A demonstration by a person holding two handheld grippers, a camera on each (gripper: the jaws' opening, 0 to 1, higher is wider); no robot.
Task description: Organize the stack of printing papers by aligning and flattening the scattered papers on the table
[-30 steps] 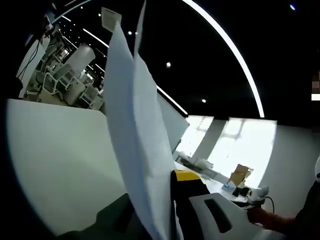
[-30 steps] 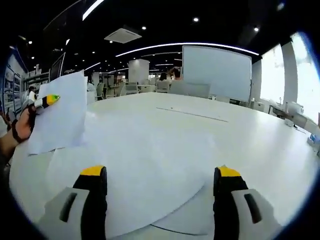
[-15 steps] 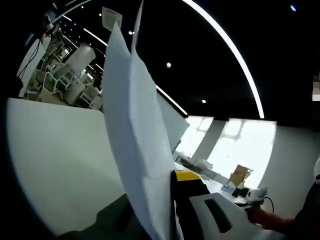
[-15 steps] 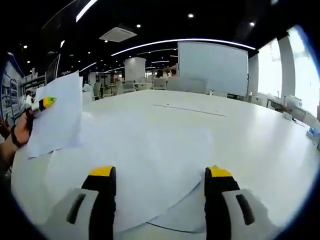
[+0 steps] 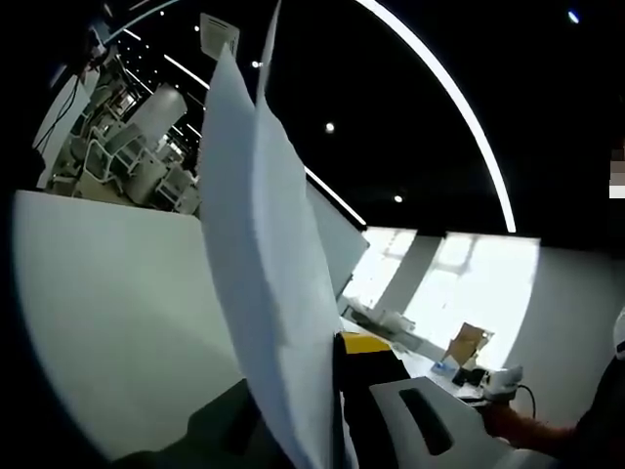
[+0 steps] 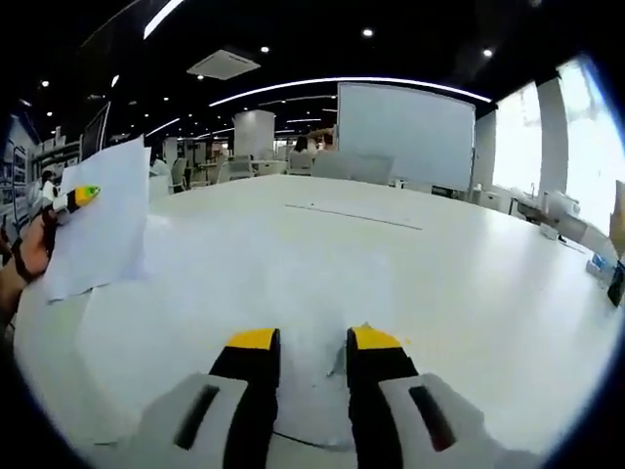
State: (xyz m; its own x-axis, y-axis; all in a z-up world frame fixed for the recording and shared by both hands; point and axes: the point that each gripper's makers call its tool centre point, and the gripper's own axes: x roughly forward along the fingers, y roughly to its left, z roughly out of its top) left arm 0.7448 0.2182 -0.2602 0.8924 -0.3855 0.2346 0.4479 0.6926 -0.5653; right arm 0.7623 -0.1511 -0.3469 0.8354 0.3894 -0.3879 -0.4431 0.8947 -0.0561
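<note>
A sheet [image 5: 264, 283] is being pinched edge-on by the left gripper [image 5: 337, 410] — one jaw hidden — while the right gripper [image 6: 312, 344] is being pressed nearly shut over papers [image 6: 176, 322] on the table [image 6: 439, 264].

Ahead of the right gripper [image 6: 312, 342] the table [image 6: 410, 264] runs bare and open up to a thin dark line [image 6: 352, 217] far forward. Flat sheets [image 6: 186, 303] lie under and beside its nearly closed jaws. To its left, the left gripper [image 6: 80, 197] holds sheets [image 6: 98, 230] upright above the table edge, blocking that side. In the left gripper view those held sheets [image 5: 264, 283] stand straight ahead, screening the middle; open table surface [image 5: 107, 313] lies left.
</note>
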